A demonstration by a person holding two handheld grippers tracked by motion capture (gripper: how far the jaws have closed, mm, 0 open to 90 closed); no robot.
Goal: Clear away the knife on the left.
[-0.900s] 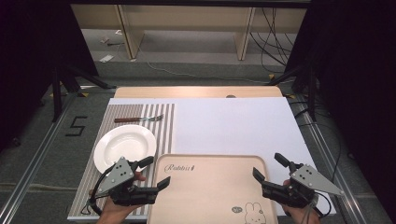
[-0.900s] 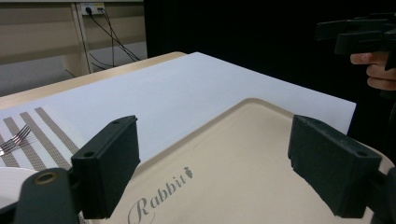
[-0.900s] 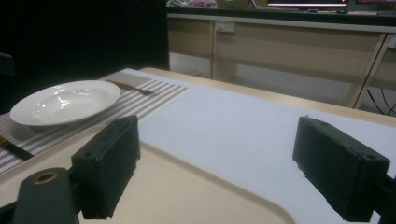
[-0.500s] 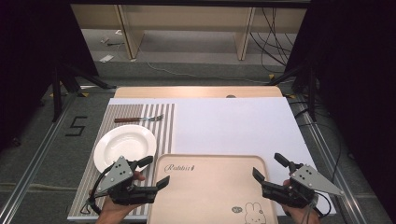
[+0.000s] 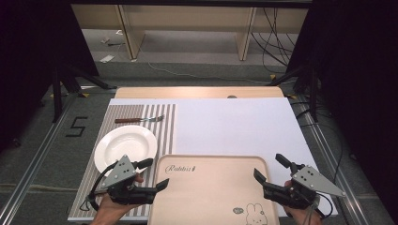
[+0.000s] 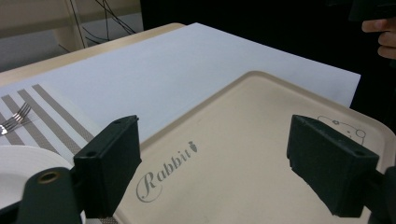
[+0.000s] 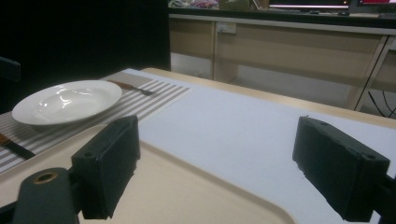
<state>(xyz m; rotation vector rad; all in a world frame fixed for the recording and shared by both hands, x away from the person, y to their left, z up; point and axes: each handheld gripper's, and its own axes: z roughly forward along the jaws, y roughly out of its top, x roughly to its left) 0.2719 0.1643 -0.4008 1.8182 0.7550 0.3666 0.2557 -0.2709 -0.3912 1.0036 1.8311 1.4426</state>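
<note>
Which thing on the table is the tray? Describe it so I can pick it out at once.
Start from the white sheet covering the table. At its near edge, between the two claws, lies the tray: a wide beige rectangle with rounded corners. Unlike the round white plate on the striped mat to its left, it carries the word Rabbit and a small bunny drawing.

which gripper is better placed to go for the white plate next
Left. The left gripper hangs open right beside the white plate on the striped mat. The right gripper, also open, sits across the beige tray, so it would probably have to cross it.
</note>
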